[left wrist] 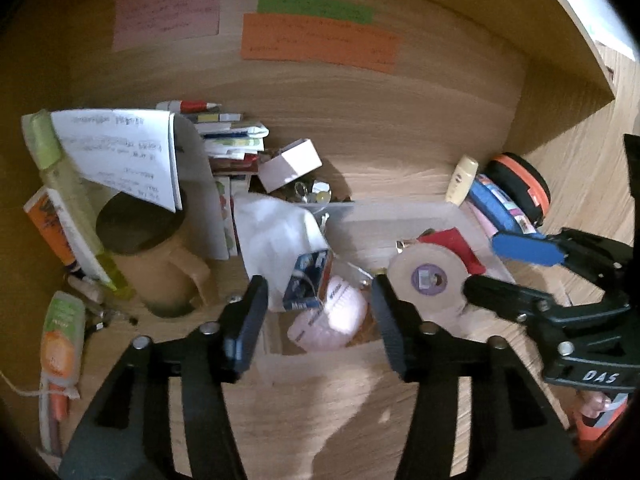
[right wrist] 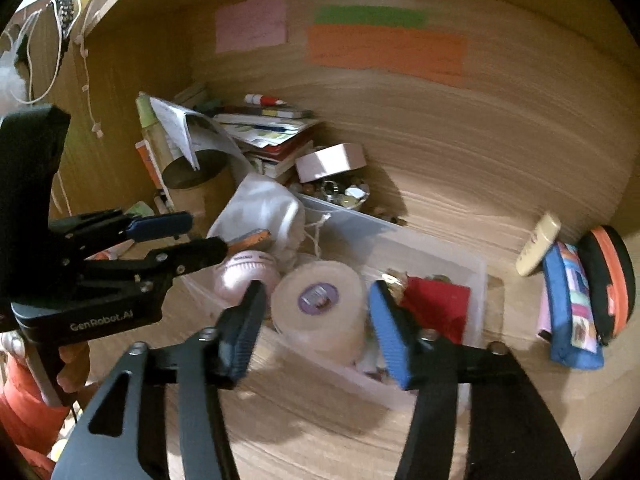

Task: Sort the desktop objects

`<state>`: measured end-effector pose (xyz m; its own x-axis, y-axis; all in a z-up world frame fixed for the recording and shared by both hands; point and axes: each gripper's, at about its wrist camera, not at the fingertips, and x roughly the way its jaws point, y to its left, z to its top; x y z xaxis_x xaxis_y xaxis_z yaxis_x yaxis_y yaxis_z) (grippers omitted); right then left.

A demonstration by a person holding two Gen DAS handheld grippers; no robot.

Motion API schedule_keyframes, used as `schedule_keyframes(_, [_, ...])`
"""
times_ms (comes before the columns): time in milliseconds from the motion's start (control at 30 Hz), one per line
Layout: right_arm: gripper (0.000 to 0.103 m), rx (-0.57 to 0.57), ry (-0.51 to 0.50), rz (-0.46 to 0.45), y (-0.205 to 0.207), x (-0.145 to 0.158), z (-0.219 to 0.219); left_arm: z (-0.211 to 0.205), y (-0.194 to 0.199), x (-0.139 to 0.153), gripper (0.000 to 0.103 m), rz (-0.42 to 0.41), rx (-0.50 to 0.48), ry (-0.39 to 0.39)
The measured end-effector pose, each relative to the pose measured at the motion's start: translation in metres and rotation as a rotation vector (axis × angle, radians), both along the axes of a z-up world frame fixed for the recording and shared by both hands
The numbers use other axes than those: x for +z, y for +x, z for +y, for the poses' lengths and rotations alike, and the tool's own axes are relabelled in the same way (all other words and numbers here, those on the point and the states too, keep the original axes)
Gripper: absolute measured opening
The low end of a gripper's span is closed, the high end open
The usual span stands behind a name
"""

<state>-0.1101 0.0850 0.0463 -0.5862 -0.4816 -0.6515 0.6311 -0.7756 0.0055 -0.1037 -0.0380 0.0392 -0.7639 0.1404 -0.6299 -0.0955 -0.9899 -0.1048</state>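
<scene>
A: What is sitting in the clear bin on the desk?
B: A tape roll is lying beside a pink round case and a red cloth.
A: And the right gripper?
B: Its jaws are standing apart, framing the roll without touching. The left gripper is hovering open near the bin's left rim.

A light wood-grain table runs back to a matching wooden back panel. On that panel are a pink paper note, a green paper strip and an orange paper strip. Lighting is dim and warm.
</scene>
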Motion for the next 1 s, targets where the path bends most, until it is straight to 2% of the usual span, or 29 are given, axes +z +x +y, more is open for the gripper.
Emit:
schedule_keyframes(33, [0.059,-0.011,-0.004,0.004,0.003,0.000,0.003,0.002,0.002,-0.001,0.062,-0.003,0.010,-0.006])
schedule_keyframes(100, [0.069,-0.033,-0.023,0.009,0.006,-0.001,0.013,0.005,0.006,-0.002,0.079,0.000,0.050,-0.028])
schedule_keyframes(267, [0.082,-0.094,-0.038,0.044,0.013,-0.002,0.032,0.019,0.016,-0.004,0.080,0.028,0.099,-0.098])
schedule_keyframes(367, [0.083,-0.104,-0.052,0.041,0.016,-0.005,0.042,0.027,0.023,-0.003,0.080,0.088,0.133,-0.142])
schedule_keyframes(467, [0.084,-0.121,-0.074,0.024,0.018,-0.010,0.051,0.028,0.026,-0.003,0.080,0.111,0.149,-0.118])
schedule_keyframes(700, [0.084,-0.161,-0.079,0.007,0.018,-0.024,0.059,0.033,0.033,-0.009,0.080,0.095,0.127,-0.082])
schedule_keyframes(1000, [0.084,-0.162,-0.084,-0.001,0.017,-0.025,0.059,0.032,0.034,-0.013,0.080,0.067,0.108,-0.051])
